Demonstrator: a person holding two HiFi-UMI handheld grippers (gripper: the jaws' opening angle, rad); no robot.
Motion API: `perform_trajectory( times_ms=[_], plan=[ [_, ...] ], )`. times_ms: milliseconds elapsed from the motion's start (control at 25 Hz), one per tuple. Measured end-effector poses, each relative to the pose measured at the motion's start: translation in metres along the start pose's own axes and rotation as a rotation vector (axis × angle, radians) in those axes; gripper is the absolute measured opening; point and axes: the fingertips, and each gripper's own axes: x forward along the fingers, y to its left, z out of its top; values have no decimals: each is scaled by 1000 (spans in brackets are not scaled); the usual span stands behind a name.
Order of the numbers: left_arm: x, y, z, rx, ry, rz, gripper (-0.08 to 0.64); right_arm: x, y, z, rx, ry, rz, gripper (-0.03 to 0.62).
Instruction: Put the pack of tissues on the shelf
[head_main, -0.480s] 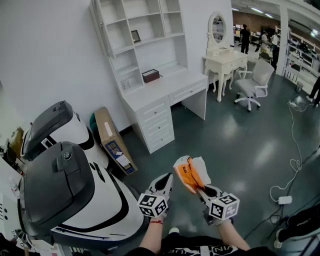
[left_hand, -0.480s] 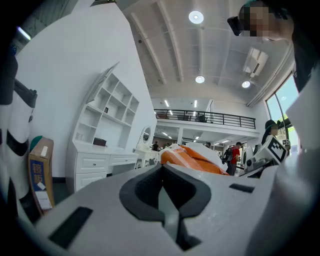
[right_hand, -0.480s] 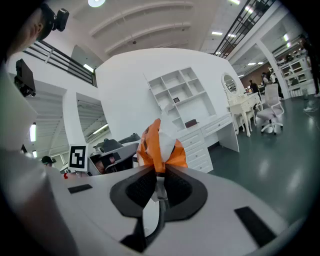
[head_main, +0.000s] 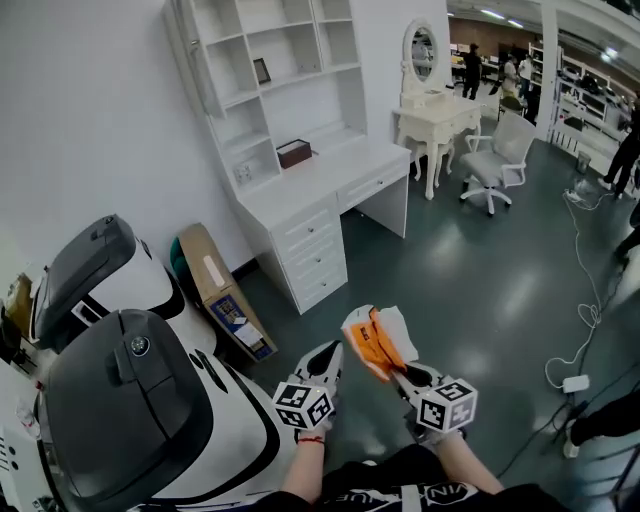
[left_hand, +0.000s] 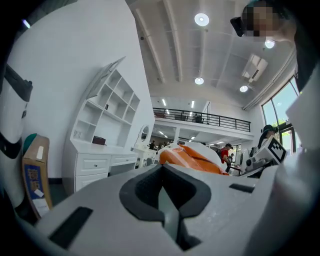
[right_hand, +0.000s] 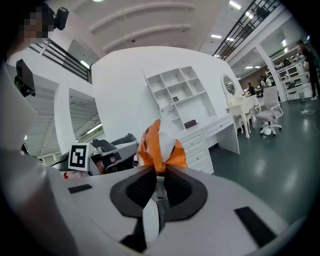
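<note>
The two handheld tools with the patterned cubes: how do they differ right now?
The right tool is clamped on an orange-and-white pack of tissues; the left tool holds nothing. The left tool's jaws meet fully, while the right tool's jaws are kept slightly apart by the pack's edge. Shared: both have the same white-and-dark build and are held side by side above the dark floor, facing the white shelf unit.

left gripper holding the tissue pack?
No, the left gripper is shut on nothing; the tissue pack is pinched in the right gripper.
</note>
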Motion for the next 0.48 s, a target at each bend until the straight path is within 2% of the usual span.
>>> perform_trajectory(
  times_ms=[200,320,480],
  plan=[
    [8,15,-10,-31,16,-19,5,19,-7,4,17,4,-20,37],
    [16,26,-12,-23,34,-22,5,35,-18,7,33,7,-23,37],
    [35,58,-3,-26,28,19,5,68,-33,21,43,15,-2,37]
  ],
)
